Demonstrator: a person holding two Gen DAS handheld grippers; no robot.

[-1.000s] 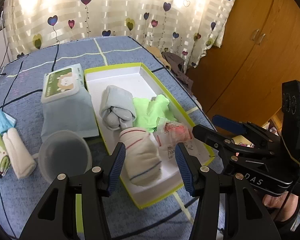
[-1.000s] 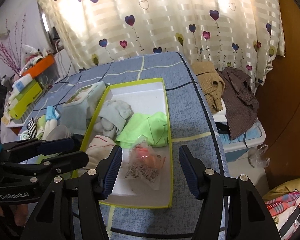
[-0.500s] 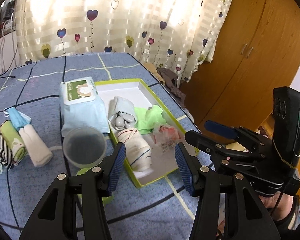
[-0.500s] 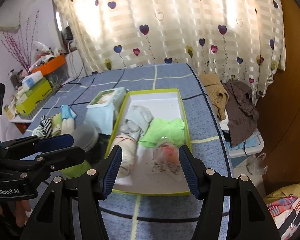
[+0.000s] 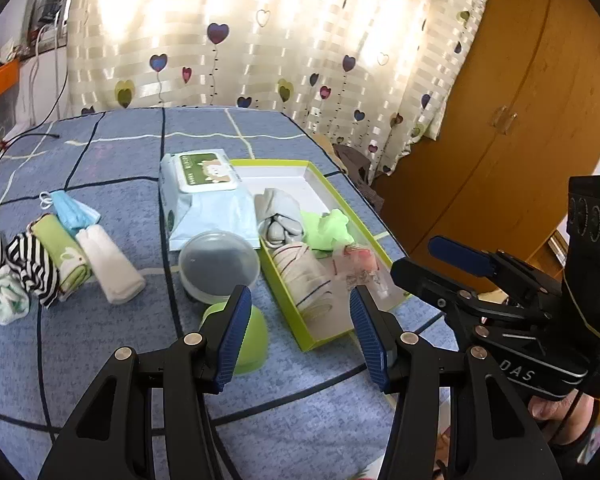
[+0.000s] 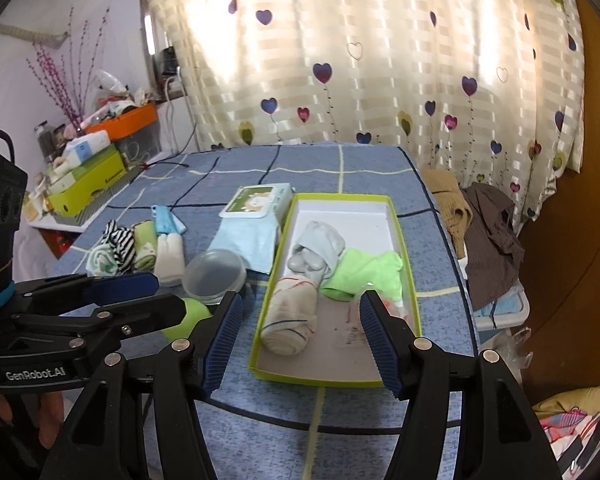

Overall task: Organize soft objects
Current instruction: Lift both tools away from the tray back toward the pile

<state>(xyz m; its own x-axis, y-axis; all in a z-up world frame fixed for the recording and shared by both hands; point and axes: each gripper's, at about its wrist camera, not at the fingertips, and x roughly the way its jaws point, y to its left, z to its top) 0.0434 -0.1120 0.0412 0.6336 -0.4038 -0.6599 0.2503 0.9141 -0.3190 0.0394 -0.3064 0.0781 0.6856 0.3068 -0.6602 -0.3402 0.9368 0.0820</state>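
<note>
A green-rimmed white box (image 5: pixel 324 184) (image 6: pixel 404 236) lies on the blue bed. In it lie a grey sock roll (image 5: pixel 280 216) (image 6: pixel 320 246), a striped cream roll (image 5: pixel 304 280) (image 6: pixel 290 320), a green cloth (image 5: pixel 326 228) (image 6: pixel 364 272) and a clear plastic packet (image 5: pixel 356 266). Several rolled socks and cloths (image 5: pixel 40 256) (image 6: pixel 134 246) lie to the left on the bed. My left gripper (image 5: pixel 298 332) is open and empty above the box's near end. My right gripper (image 6: pixel 300 340) is open and empty, held back from the box.
A wipes pack (image 5: pixel 204 196) (image 6: pixel 256 216) lies left of the box. A clear lidded tub (image 5: pixel 219 264) (image 6: pixel 216 276) and a green cup (image 5: pixel 248 336) sit near it. Clothes (image 6: pixel 484 224) hang off the bed's right edge. A wooden wardrobe (image 5: pixel 500 120) stands right.
Both grippers have pulled back and up from the box, both still open. The box and its contents look smaller, and more of the bed shows. The striped roll stays in the box.
</note>
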